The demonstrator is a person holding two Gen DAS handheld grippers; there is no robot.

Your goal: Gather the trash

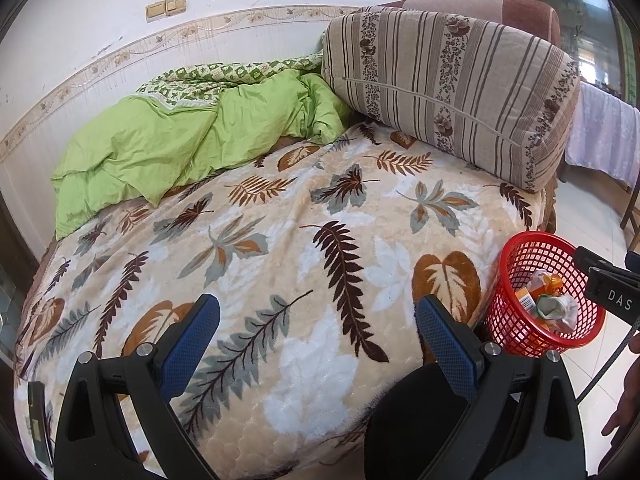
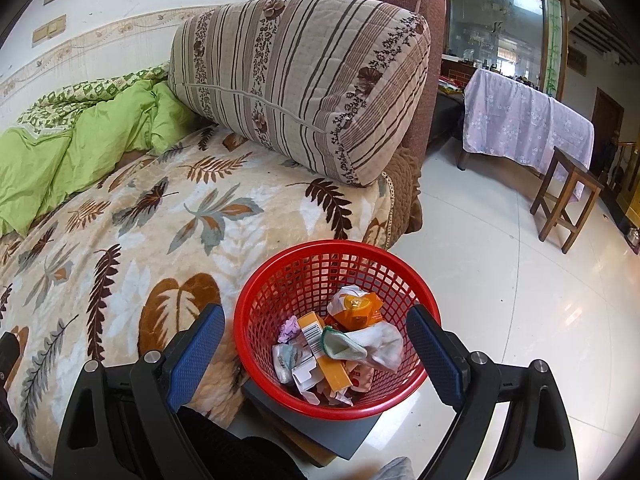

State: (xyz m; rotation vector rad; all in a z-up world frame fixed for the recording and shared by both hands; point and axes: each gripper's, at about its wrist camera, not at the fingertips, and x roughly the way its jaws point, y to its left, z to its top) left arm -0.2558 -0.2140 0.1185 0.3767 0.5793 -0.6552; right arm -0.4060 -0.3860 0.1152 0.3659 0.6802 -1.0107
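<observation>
Left wrist view: left gripper point(image 1: 318, 344), fingers point(image 1: 192, 344) spread wide, nothing between them, held over the leaf-print blanket point(image 1: 280, 248) on the bed. No loose trash visible on the blanket. Green quilt point(image 1: 180, 136) bunched at the blanket's far edge; striped cushion point(image 1: 448, 88) to the quilt's right. Red mesh basket point(image 1: 516, 320) beside the bed's near right corner, wrappers inside. Part of the right gripper shows just beyond the basket.

Right wrist view: right gripper point(image 2: 316, 356), fingers point(image 2: 434, 356) apart and empty, poised above the red mesh basket point(image 2: 256, 320). The basket holds the trash point(image 2: 340, 344): crumpled paper, an orange carton, orange wrappers, a white cloth-like wad. The basket sits on a dark flat board point(image 2: 320, 428) on the tiled floor point(image 2: 500, 280), touching or just beside the bed. Draped table point(image 2: 520, 120) and wooden stool point(image 2: 568, 196) well beyond the basket.

Step judged: collection near its end, a drop apparently completed. Next move calls for scanning the bed and floor for any remaining piece; none is seen.
</observation>
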